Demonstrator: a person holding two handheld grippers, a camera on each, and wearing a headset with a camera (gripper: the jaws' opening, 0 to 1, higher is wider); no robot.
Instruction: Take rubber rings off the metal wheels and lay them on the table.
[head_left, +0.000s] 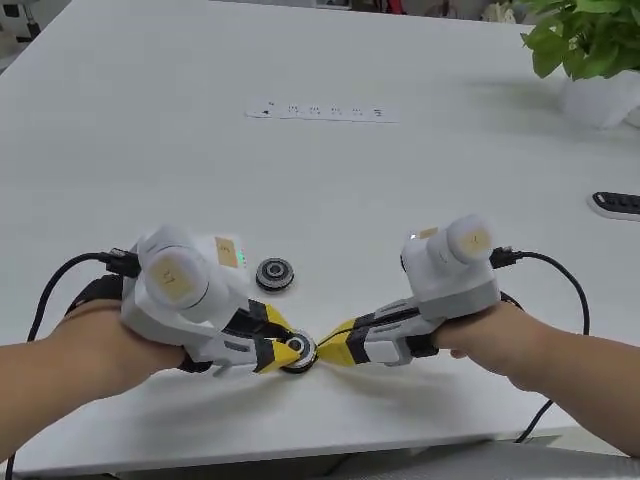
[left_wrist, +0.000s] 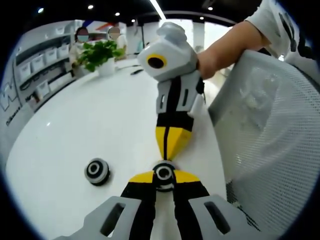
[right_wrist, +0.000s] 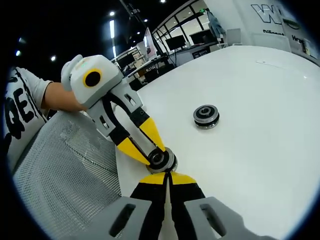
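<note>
Left gripper (left_wrist: 164, 179): lower centre, clamped on metal wheel (left_wrist: 163, 173). Right gripper (right_wrist: 166, 176): jaws pressed together, tips at wheel rim. Second wheel (head_left: 274, 273): frame centre, on table (head_left: 420, 190).

There are two tongs, the left tongs (head_left: 288, 345) and the right tongs (head_left: 326, 354), and two wheels: one wheel (head_left: 301, 354) right where their tips meet, and a second wheel (head_left: 275, 273) lying just beyond the left tongs. One table (head_left: 400, 180) carries one power strip (head_left: 320, 112) far ahead of both tongs, one potted plant (head_left: 585, 50) far beyond the right tongs, and one dark flat thing (head_left: 615, 204) well out past the right tongs. One mesh chair (right_wrist: 65, 170) stands behind the tongs, at the near table edge.
</note>
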